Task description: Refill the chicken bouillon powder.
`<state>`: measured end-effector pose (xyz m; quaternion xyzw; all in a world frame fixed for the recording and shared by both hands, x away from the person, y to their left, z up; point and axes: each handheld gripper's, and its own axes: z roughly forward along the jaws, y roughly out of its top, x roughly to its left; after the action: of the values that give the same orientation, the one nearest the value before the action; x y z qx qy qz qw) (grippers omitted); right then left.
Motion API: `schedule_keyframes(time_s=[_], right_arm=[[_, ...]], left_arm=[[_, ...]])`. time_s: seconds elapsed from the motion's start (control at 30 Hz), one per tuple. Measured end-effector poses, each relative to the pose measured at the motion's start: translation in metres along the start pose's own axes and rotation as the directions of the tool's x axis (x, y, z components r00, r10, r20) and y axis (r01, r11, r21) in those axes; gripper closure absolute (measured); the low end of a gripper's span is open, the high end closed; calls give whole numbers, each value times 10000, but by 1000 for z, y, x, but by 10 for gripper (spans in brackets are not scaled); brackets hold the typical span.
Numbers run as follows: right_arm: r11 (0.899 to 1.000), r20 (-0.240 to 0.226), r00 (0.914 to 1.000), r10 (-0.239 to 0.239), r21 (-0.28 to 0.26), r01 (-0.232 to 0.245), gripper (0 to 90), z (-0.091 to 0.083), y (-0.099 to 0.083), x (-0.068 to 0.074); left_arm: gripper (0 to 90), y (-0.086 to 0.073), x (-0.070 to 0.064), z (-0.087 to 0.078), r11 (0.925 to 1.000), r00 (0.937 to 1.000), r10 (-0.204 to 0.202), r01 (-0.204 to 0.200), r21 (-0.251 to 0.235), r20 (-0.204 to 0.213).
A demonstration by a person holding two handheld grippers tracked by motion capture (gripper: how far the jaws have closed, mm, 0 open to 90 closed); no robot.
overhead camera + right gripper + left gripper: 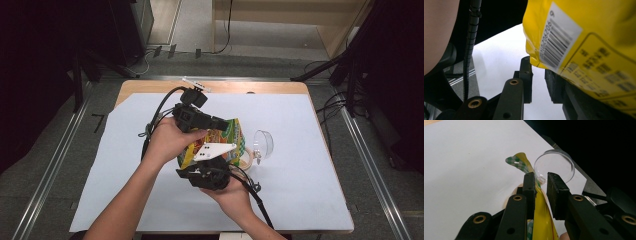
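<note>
My left tongs (pixel 540 187) spread astride yellow snack bag (pixel 541 220); right tongs (pixel 539 75) spread beneath it, above white tabletop (pixel 300 165)

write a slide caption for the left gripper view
Left hand-held gripper straddling yellow snack bag, clear bowl beyond.

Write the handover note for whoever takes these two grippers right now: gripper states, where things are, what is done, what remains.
Left gripper: jaws open, either side of the yellow snack bag's top edge.
Right gripper: open, bag's barcode side resting on one jaw.
Bag is held off the white sheet; clear bowl lies beside it, empty.
Left to do, probably: grip and open the bag, pour into the bowl.
</note>
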<state>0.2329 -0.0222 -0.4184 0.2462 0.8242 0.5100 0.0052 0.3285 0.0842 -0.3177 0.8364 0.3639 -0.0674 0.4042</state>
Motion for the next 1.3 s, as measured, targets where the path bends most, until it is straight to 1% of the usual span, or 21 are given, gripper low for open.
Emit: schedule_keyframes(time_s=[0.87,1.3], right_arm=[[10000,8,10000,5,-34,-5,776,0,0,0],[9999,9,10000,22,-98,-22,777,-1,1,1]], left_arm=[[775,0,0,0,10000,10000,28,-28,-21,11],[775,0,-4,-2,9999,9999,94,-94,-52,-84]])
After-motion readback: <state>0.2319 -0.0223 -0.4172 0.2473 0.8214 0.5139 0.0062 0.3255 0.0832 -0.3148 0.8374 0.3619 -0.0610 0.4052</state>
